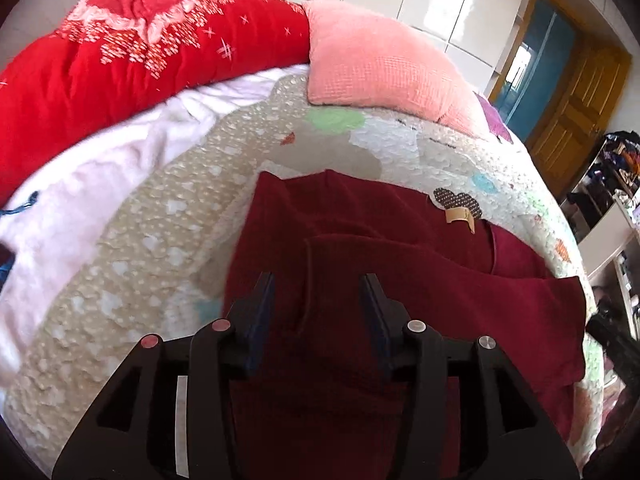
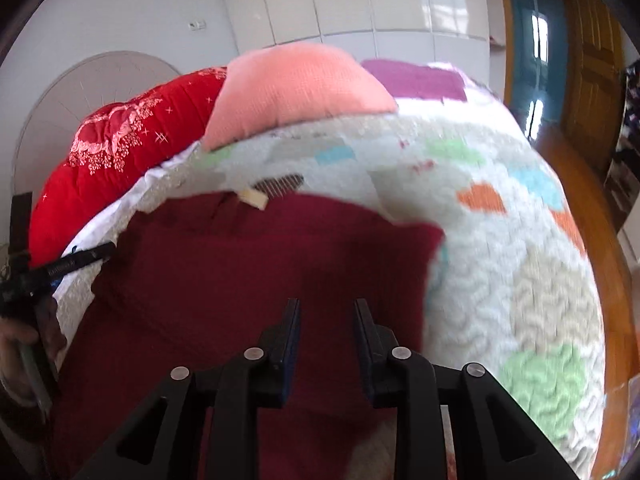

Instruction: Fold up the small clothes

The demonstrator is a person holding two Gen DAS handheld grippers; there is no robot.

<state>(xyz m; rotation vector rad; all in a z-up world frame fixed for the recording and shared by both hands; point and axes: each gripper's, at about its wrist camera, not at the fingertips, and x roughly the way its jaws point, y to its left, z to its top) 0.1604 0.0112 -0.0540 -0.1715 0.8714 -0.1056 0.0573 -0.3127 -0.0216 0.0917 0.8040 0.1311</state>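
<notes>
Patchwork quilt [image 1: 460, 152] covers the bed on which a dark red garment [image 1: 360, 220] lies spread, partly folded, with one layer doubled over another and a short sleeve [image 1: 540, 320] reaching toward the quilt's right edge. A small beige label [image 1: 460, 215] sits at the garment's far edge, next to a dark dotted patch of the quilt. Above the cloth hangs the left gripper [image 1: 320, 300], its jaws apart with nothing between them, the pads clear of the fabric below. In the right wrist view the same garment [image 2: 240, 272] fills the lower middle, its label [image 2: 254, 198] again at the far edge, and the right gripper [image 2: 326, 320] is poised over it with a narrow gap between its jaws and no cloth caught in them. At the left edge of that view a hand [image 2: 16, 340] holds the other black tool. Beyond the garment a pink pillow [image 1: 380, 64] rests at the head of the bed beside a rolled red blanket [image 1: 140, 52] with a white flower print, and a pale pink sheet [image 1: 80, 184] lies beneath the blanket. White cupboard doors [image 2: 360, 0] and a wooden door [image 1: 576, 120] close off the room behind.
</notes>
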